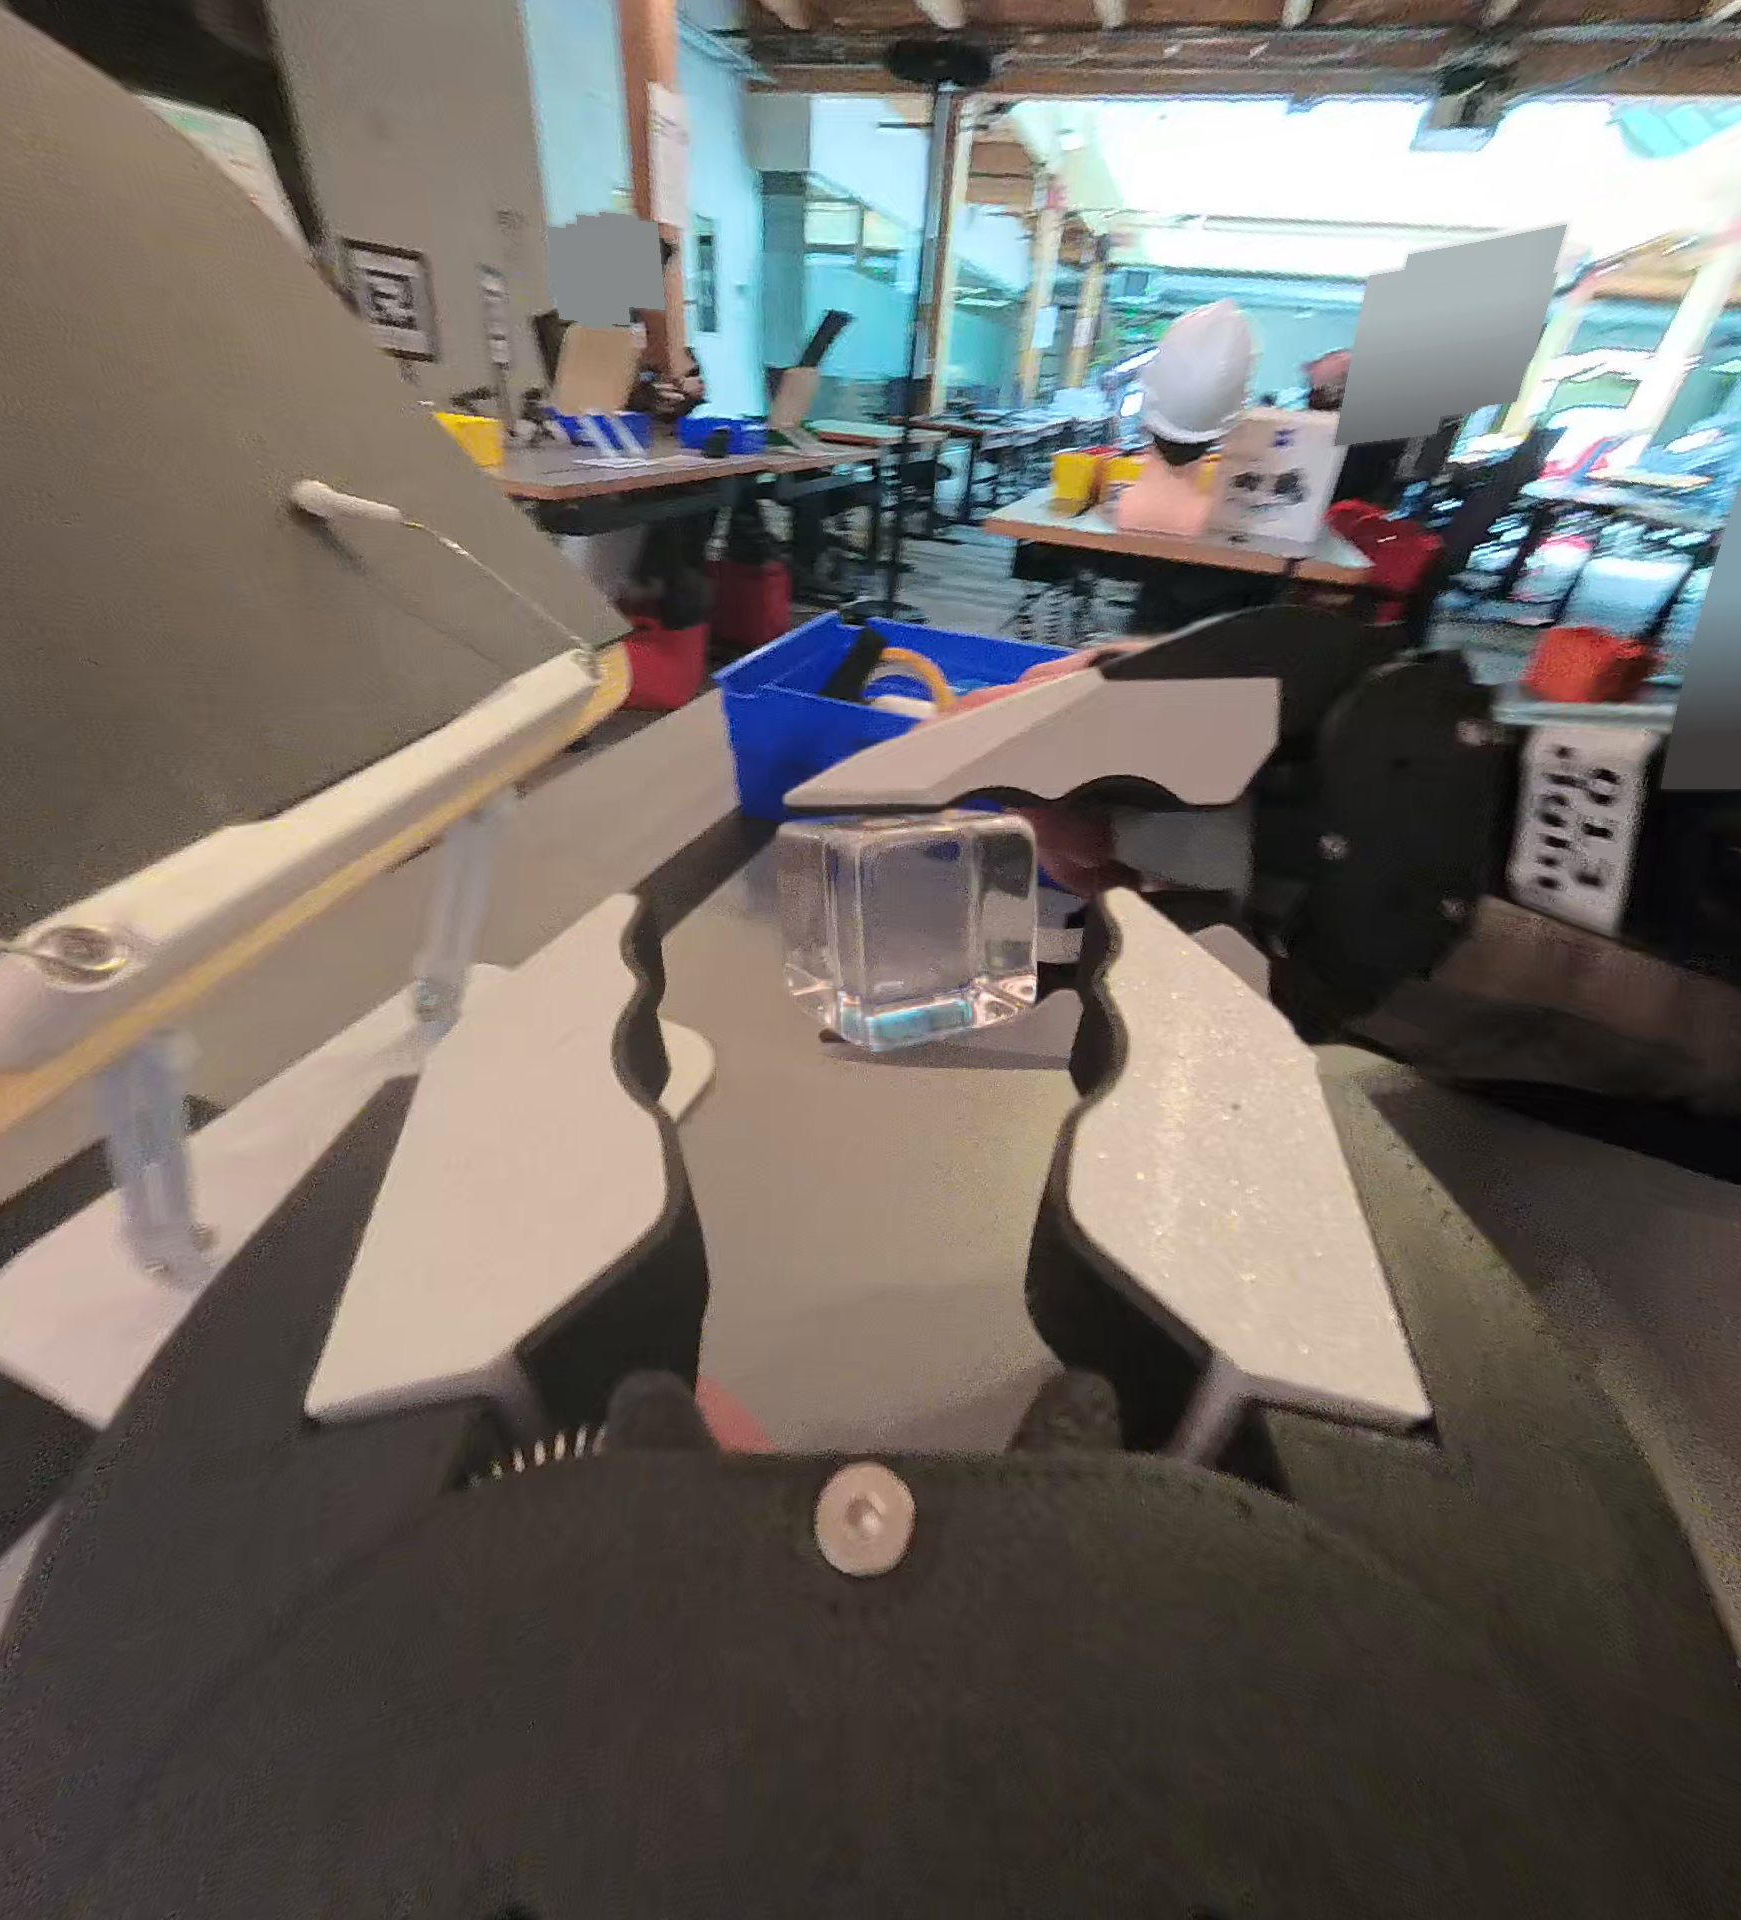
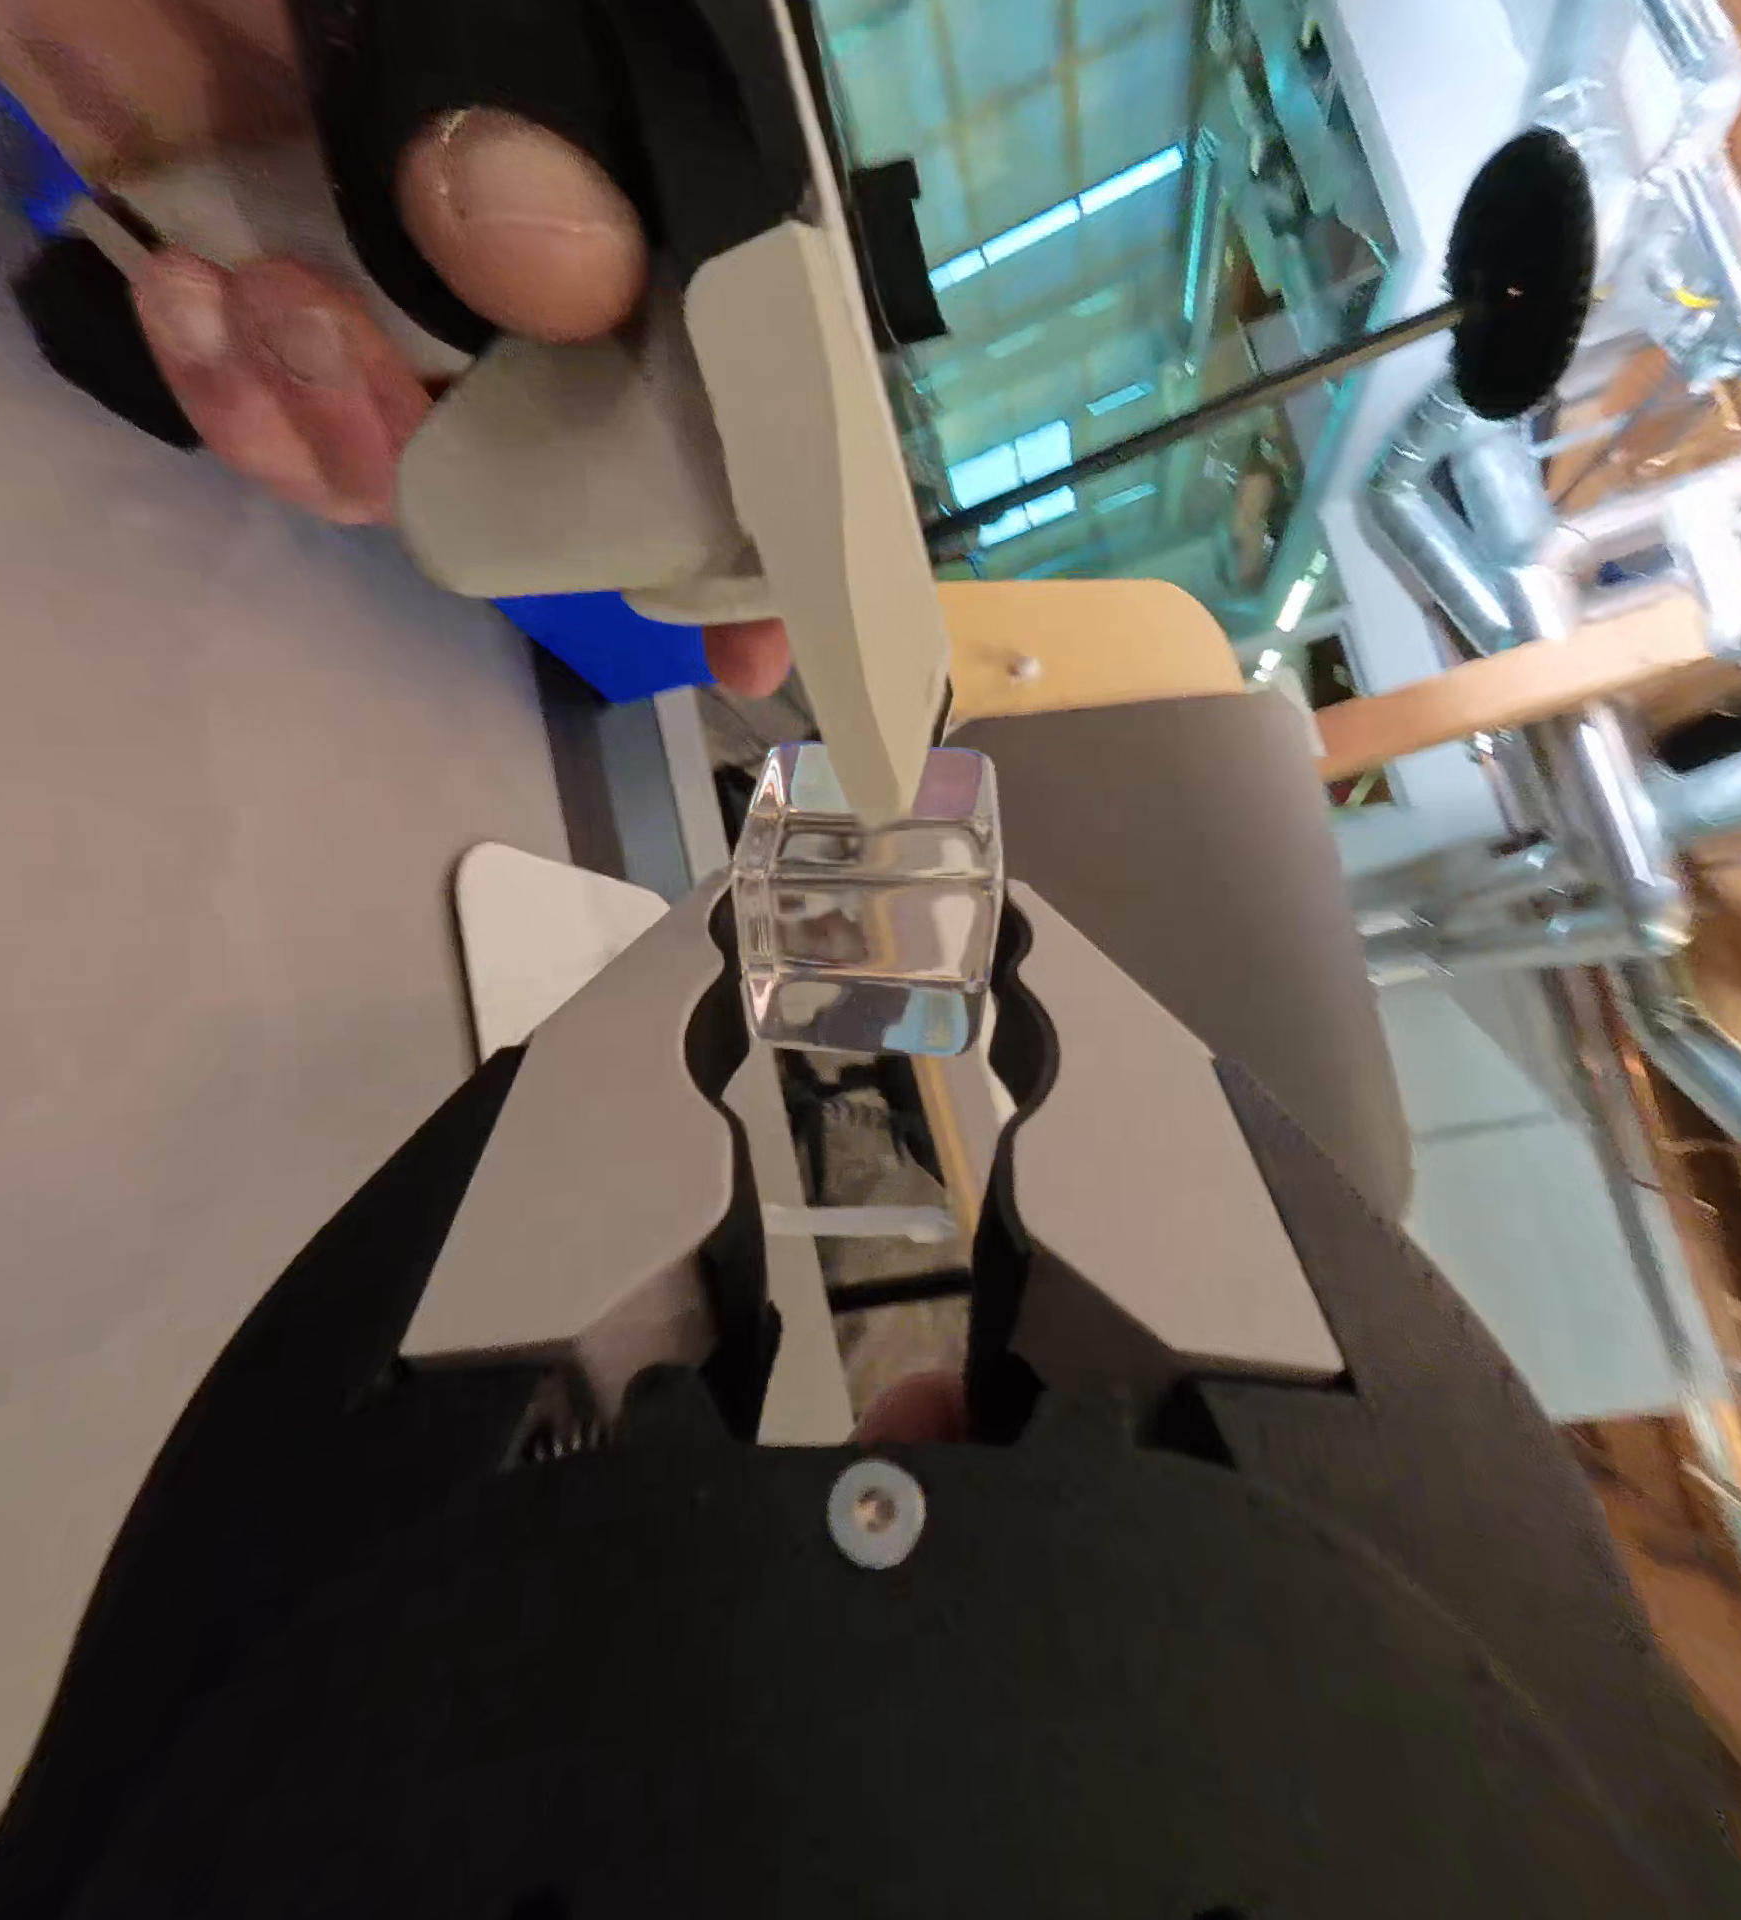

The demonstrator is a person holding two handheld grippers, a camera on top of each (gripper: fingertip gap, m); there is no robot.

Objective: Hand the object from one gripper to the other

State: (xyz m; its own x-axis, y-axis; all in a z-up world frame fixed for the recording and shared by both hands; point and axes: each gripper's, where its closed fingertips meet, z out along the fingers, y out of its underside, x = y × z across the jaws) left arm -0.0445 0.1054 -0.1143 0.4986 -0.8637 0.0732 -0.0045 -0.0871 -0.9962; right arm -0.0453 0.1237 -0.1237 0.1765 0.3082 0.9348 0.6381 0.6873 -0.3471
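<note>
A clear cube (image 1: 907, 925) hangs in the air above the grey table (image 1: 866, 1195). My right gripper (image 2: 866, 914) is shut on the cube (image 2: 866, 935), with one fingertip pressed on each side. In the left wrist view it comes in from the right, rolled on its side, and one of its fingers (image 1: 1032, 738) lies over the cube's top. My left gripper (image 1: 866, 914) is open. Its fingertips stand on either side of the cube with a gap on each side. In the right wrist view one of the left gripper's fingers (image 2: 845, 582) reaches the cube's far face, with a hand behind it.
A blue bin (image 1: 793, 727) with small items stands just behind the cube. A tilted grey panel on a white stand (image 1: 170, 1278) fills the left side. Work tables with bins and seated people are far behind.
</note>
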